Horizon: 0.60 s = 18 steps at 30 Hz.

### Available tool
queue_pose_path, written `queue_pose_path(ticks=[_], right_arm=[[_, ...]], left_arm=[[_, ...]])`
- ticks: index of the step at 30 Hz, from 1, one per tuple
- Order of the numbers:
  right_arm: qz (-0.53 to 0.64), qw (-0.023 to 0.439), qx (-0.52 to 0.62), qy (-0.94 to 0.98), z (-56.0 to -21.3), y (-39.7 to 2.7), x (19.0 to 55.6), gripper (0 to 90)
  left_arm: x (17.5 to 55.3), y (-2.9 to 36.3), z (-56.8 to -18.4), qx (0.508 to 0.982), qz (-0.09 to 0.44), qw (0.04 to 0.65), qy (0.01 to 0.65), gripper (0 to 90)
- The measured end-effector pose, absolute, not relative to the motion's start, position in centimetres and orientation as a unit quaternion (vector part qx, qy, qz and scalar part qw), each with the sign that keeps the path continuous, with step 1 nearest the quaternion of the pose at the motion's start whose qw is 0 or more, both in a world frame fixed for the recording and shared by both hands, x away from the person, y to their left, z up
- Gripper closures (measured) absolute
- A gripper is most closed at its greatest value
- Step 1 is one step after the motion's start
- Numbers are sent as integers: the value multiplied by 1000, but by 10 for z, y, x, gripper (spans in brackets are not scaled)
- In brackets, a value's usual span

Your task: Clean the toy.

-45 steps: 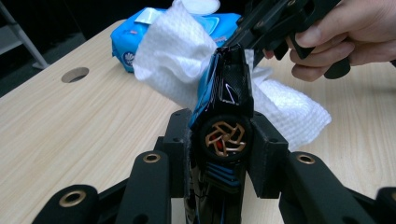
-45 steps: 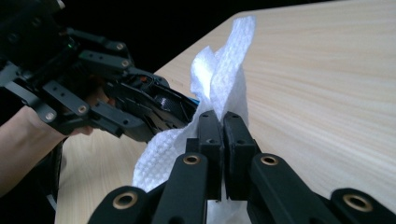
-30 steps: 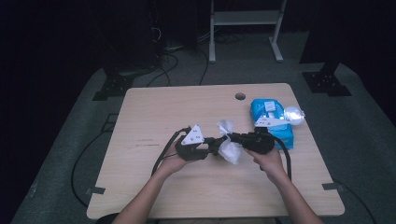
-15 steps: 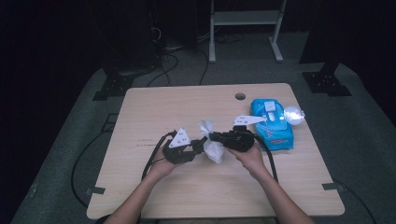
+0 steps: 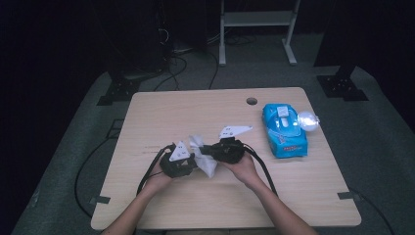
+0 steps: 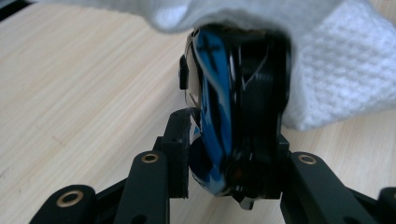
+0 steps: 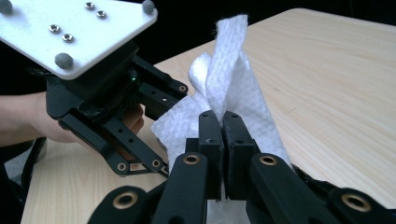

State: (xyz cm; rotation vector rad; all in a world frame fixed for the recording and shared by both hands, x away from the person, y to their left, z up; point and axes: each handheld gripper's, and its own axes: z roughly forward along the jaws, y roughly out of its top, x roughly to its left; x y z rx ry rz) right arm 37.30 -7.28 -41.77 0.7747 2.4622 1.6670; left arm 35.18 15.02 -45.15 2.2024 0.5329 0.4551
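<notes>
Both tongs are clamped on something: our left gripper [image 5: 188,164] pinches a glossy black object with blue reflections [image 6: 233,112] between its jaws, and our right gripper [image 7: 223,126] has its two black pads pressed together on a fold of the white, quilted wet wipe [image 7: 233,79]. In the high view the pair meet near the middle of the pale wooden table [image 5: 161,112], a little toward the near left, with the wipe [image 5: 201,155] bunched between them. We judge the step in hand to be wiping the dark object with the cloth, since in the left gripper view the wipe [image 6: 341,70] drapes over its far end; what the object is we cannot tell. The next move, we think, calls for drawing the cloth along the shiny surface while the left grip holds firm, because a smooth, curved, hard shell could slip or twist between the pads. The wipe looks soft, limp and embossed with a fine dimpled weave, so it will fold and drag rather than push. Farther to the right lies the blue soft plastic pack of wipes [image 5: 285,129], flap on top, with a small clear rounded thing [image 5: 308,119] just beside its far right corner.
</notes>
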Motion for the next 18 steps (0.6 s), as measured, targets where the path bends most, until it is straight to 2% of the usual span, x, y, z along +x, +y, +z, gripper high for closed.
queue_pose_path(ticks=[5,9,18], right_arm=[[521,44,247,816,-426,-61,373,869],[512,28,255,820,-438,-56,376,867],[497,59,272,822,-434,-68,389,866]], left_arm=[[353,157,-456,879,181,387,213,622],[354,164,-458,874,175,397,219,650],[355,166,-458,874,170,400,219,653]])
